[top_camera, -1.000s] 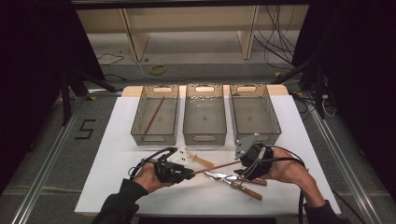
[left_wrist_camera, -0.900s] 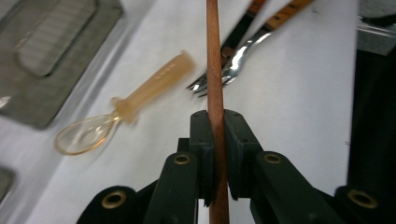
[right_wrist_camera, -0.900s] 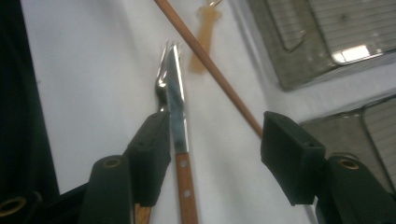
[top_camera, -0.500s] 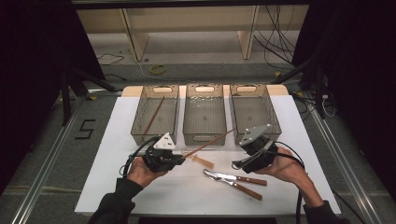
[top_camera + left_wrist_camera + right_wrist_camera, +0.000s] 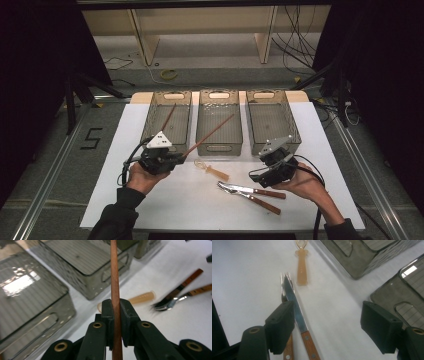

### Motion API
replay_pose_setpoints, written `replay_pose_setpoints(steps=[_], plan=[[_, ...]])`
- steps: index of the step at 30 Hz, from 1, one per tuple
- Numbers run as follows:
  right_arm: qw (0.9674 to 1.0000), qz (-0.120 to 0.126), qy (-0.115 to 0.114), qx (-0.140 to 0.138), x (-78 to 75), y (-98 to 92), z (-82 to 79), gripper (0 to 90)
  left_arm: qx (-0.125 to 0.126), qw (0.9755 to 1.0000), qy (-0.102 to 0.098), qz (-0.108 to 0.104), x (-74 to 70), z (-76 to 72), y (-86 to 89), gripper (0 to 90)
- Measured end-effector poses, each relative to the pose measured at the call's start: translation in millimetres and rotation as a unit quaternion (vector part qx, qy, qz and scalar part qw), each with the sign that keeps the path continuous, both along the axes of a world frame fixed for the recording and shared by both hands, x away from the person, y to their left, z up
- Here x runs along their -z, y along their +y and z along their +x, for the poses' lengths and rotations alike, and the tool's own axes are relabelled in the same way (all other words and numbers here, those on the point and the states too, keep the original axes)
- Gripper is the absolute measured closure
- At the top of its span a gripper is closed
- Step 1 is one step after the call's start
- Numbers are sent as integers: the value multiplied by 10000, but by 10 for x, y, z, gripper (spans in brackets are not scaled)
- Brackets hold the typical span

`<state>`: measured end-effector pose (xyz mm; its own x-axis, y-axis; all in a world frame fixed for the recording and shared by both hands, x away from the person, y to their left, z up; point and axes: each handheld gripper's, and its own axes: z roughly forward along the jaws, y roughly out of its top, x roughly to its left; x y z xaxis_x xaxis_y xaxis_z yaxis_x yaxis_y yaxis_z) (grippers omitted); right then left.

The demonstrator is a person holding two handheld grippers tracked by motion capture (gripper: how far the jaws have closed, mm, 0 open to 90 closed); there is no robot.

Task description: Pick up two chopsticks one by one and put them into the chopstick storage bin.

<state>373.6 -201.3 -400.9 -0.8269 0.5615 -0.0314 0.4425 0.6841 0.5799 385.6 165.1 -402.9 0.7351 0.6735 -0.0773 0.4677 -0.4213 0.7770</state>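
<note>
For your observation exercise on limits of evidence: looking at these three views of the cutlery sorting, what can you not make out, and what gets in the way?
- Chopstick, left gripper view: its upper end is cut off by the top edge, its lower end hidden between the left tongs.
- Fork, right gripper view: its handle is hidden behind the open right tongs and the knife.
- Small spoon, high view: too small to tell its bowl's shape.
- Left bin, high view: the second chopstick's lower end is unclear through the tinted wall.

Left tool [image 5: 176,159] clamped tight; right tool [image 5: 261,170] jaws just opening wide
</note>
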Motion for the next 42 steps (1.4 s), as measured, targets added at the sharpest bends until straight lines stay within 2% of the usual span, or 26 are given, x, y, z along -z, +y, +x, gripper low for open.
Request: replay_pose_setpoints(steps=[9,12,15,16,22,31,39,42], plan=[[9999,39,94,69,82,-25,-19,268,-450,9989,-22,-152,-56,116,182,827],[9999,58,120,81,96,-42,-22,269,-566,9983,-24,-123,-59,159,233,828],[9998,62,157,91,102,-51,-30,269,-647,9979,-16,18,-59,192,261,830],[9998,66,162,83,105,-53,-31,270,-709,9975,-68,3,-58,203,274,830],[9998,70,147,81,110,-69,-30,275,-865,9962,-38,-79,-91,297,352,830],[9997,90,178,126,116,-98,-33,278,-1187,9928,93,-109,-117,529,494,830],[9997,106,175,158,120,-141,-37,283,-1517,9881,221,-116,-106,718,627,830],[9997,104,171,159,119,-151,-37,284,-1579,9870,285,-64,-92,784,653,830]])
